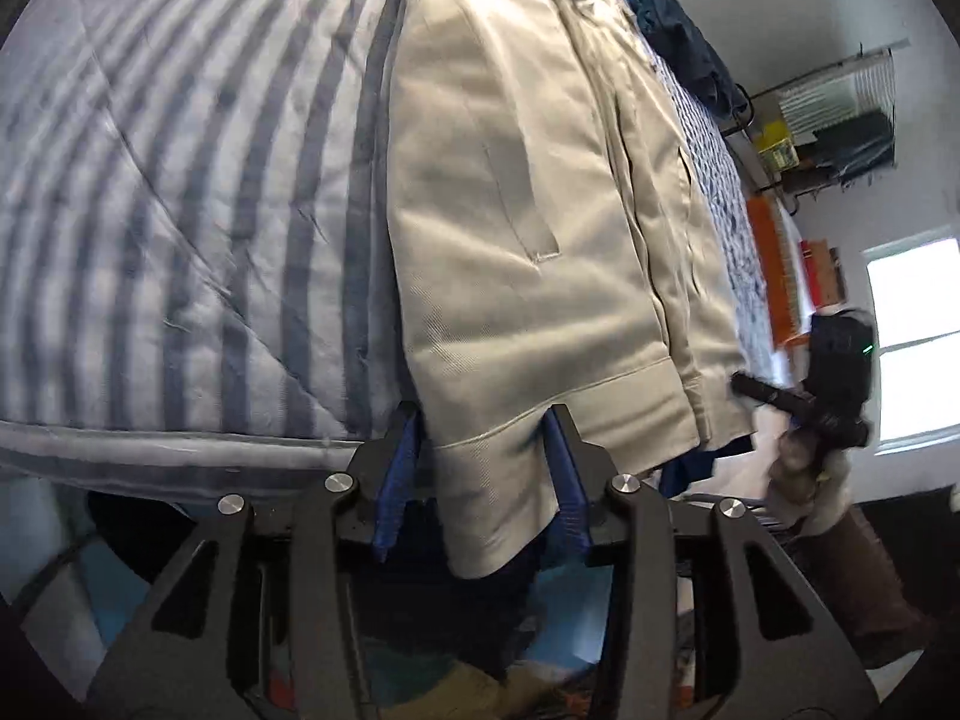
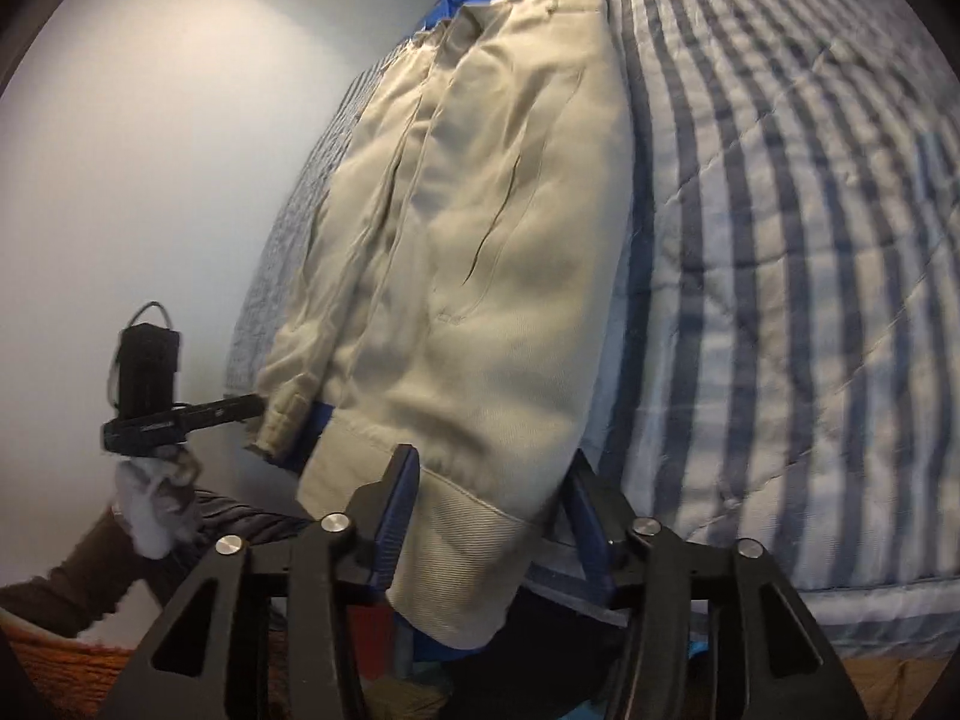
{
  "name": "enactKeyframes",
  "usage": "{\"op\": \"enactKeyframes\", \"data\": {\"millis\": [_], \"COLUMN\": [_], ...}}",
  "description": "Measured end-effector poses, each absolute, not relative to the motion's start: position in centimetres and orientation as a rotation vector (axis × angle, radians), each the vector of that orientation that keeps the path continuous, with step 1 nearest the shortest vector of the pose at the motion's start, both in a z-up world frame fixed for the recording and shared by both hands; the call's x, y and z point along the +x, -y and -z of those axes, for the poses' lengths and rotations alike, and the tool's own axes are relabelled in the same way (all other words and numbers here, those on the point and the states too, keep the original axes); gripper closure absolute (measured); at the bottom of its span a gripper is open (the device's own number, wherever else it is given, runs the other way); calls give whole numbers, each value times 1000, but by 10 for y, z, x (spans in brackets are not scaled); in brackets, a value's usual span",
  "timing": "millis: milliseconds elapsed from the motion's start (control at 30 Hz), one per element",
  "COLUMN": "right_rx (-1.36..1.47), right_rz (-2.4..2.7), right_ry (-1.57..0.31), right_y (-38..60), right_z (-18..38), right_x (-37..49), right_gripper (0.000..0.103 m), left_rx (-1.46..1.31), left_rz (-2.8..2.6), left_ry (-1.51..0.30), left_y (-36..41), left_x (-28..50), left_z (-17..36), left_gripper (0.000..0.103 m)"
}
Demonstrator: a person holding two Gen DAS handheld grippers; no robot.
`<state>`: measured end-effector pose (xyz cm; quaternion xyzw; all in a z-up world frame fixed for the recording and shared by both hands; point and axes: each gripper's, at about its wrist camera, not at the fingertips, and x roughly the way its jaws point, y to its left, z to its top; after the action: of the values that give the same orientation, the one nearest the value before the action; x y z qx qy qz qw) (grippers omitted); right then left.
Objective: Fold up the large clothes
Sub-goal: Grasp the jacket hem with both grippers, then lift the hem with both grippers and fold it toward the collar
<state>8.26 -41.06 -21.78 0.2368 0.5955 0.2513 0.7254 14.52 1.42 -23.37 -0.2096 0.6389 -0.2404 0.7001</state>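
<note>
A beige jacket (image 1: 516, 204) with a blue lining lies lengthwise on a blue-and-white striped quilt (image 1: 180, 192), its hem hanging over the bed's near edge. My left gripper (image 1: 483, 426) is open, its blue-padded fingers (image 1: 396, 480) standing on either side of one hem corner. My right gripper (image 2: 492, 474) is open too, straddling the other hem corner of the jacket (image 2: 480, 252). Each gripper shows in the other's view: the right one at the far right (image 1: 798, 402), the left one at the far left (image 2: 180, 414), both close to the hem.
A dark blue garment (image 1: 684, 36) lies further up the bed. A wire rack (image 1: 834, 114) with items stands against the wall, beside orange objects (image 1: 774, 264) and a bright window (image 1: 912, 336). The striped quilt (image 2: 780, 240) fills the right wrist view's right side.
</note>
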Motion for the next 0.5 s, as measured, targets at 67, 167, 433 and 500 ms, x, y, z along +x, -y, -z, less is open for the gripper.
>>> {"op": "enactKeyframes", "data": {"millis": [67, 167, 433, 500], "right_rx": [535, 536, 631, 666], "right_rz": [-585, -590, -620, -626], "right_ry": [-1331, -1328, -1258, -1229], "right_y": [405, 402, 407, 409], "right_z": [224, 223, 200, 194], "right_x": [80, 77, 79, 82], "right_gripper": [51, 57, 81, 82], "left_rx": [-509, -488, -454, -475], "left_rz": [552, 570, 596, 604], "left_ry": [-1454, -1441, -1349, -1331], "left_y": [-12, -7, 6, 4], "left_x": [147, 146, 139, 140], "left_z": [244, 241, 205, 197], "left_gripper": [61, 75, 90, 90]}}
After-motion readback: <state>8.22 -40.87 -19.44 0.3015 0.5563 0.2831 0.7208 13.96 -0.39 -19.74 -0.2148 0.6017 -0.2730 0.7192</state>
